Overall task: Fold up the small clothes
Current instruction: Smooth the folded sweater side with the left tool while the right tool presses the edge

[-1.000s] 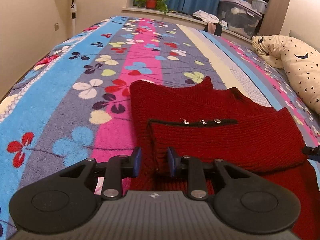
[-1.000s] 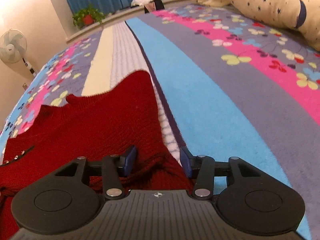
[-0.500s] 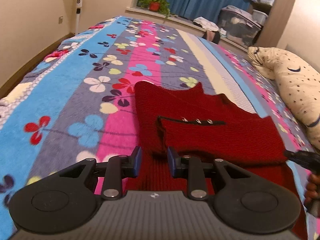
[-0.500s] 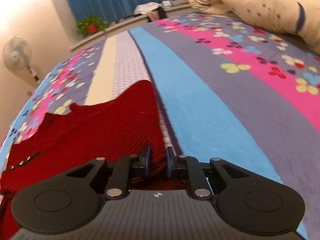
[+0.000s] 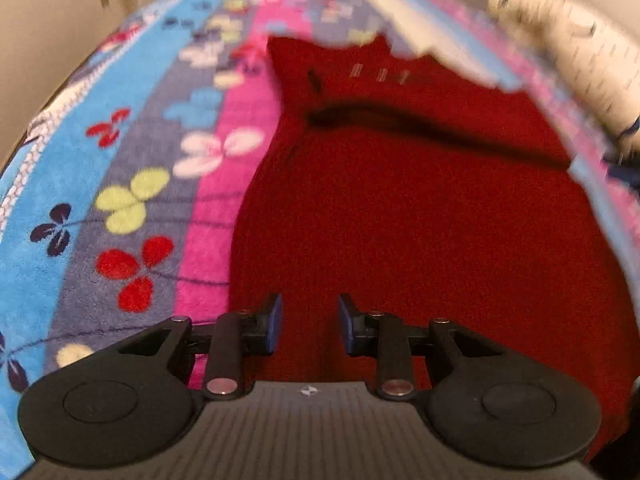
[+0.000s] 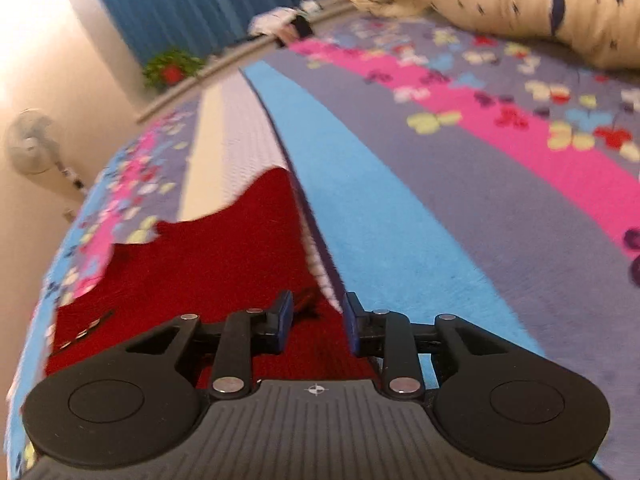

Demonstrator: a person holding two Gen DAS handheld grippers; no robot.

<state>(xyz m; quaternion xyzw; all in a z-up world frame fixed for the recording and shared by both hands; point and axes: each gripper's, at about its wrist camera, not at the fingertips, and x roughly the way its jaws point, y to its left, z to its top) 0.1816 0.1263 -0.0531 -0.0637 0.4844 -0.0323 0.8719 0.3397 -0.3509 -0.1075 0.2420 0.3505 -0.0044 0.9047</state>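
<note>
A dark red knitted sweater [image 5: 420, 208] lies on the flowered bedspread [image 5: 120, 168], its upper part folded over with a dark placket and small metal buttons [image 5: 380, 74] near the far end. My left gripper [image 5: 308, 324] hovers over the near part of the sweater, jaws apart and empty. In the right wrist view the sweater [image 6: 208, 264] lies left of centre, and my right gripper [image 6: 318, 322] is over its right edge with the jaws apart, nothing between them. Both views are motion-blurred.
A cream star-print pillow [image 6: 540, 8] lies at the far right of the bed [image 6: 460, 200]. A white fan [image 6: 32, 148] stands by the left wall, and a potted plant [image 6: 172, 66] sits on the window ledge before blue curtains.
My left gripper has pulled back and risen, so more of the sweater shows in front of it. My right gripper, nearly closed on the sweater edge half a second ago, has opened.
</note>
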